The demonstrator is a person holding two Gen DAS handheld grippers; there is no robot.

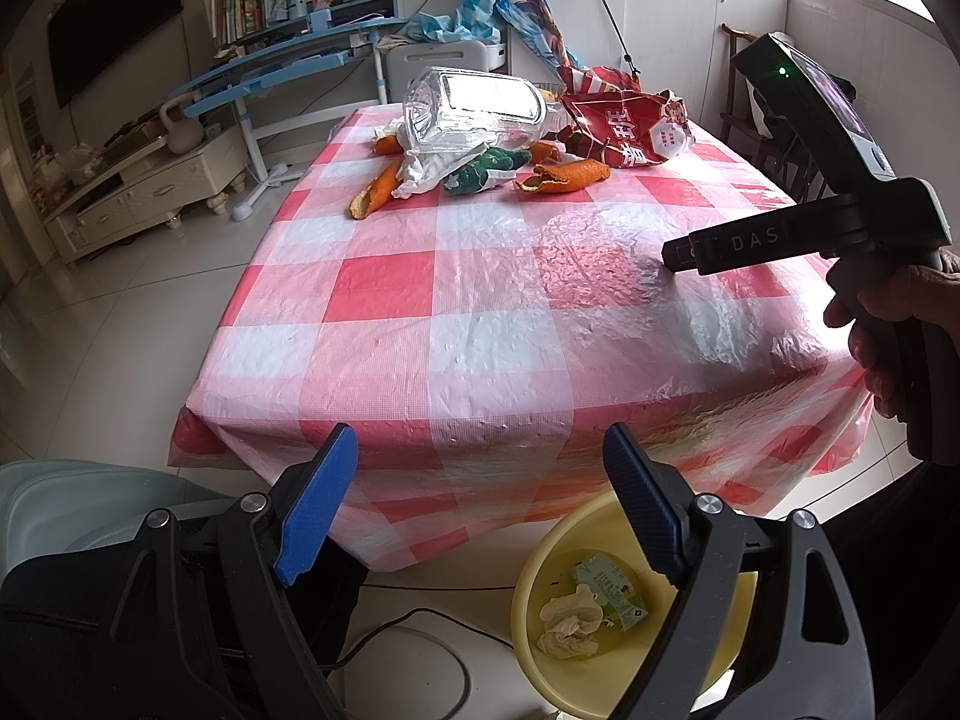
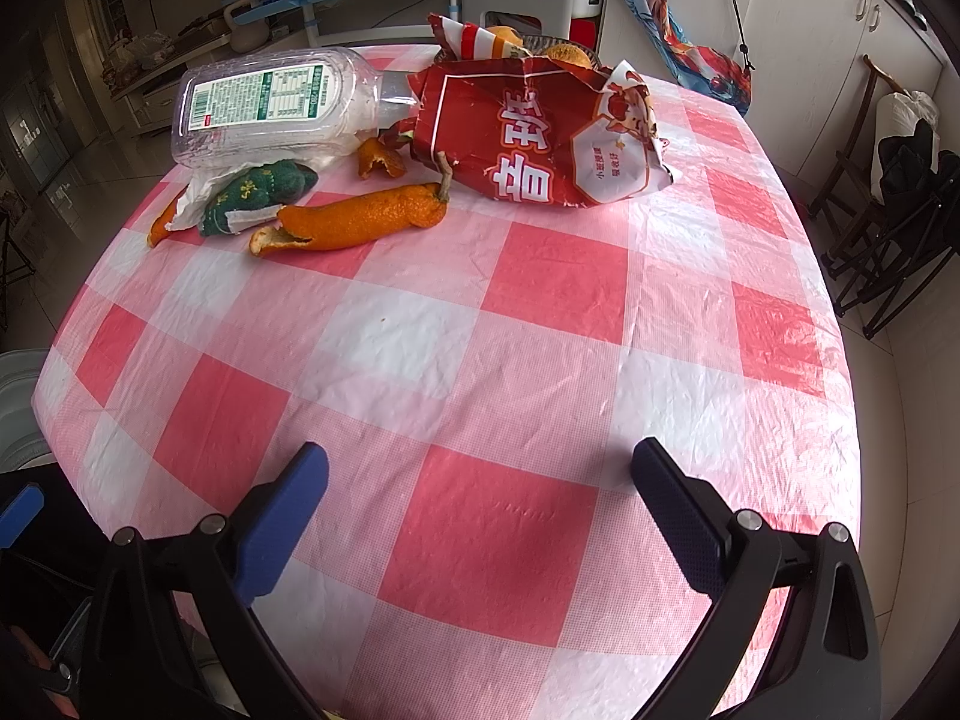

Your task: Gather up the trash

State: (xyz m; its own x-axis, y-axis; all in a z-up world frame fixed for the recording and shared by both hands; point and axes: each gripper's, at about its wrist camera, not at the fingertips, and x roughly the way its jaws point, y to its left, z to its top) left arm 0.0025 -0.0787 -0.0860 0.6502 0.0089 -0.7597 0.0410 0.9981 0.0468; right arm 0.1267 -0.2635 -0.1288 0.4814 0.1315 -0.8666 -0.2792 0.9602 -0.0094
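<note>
Both claws stand wide and empty. The left claw (image 1: 480,468) hangs over the desk's (image 1: 420,312) near edge, above a yellow basin (image 1: 534,570) holding crumpled paper (image 1: 567,624). The right claw (image 2: 480,474) hovers over bare cloth. Trash lies at the far end: clear bottle (image 2: 270,108), red snack bag (image 2: 528,138), orange peel (image 2: 354,219).

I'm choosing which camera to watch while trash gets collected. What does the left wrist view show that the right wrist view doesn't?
Only the left wrist view shows the yellow basin on the floor, with crumpled paper inside, and the right gripper seen from the side. Only the right wrist view shows the bottle's printed label. Both show the clear bottle, red snack bag, orange peels and checked tablecloth.
</note>
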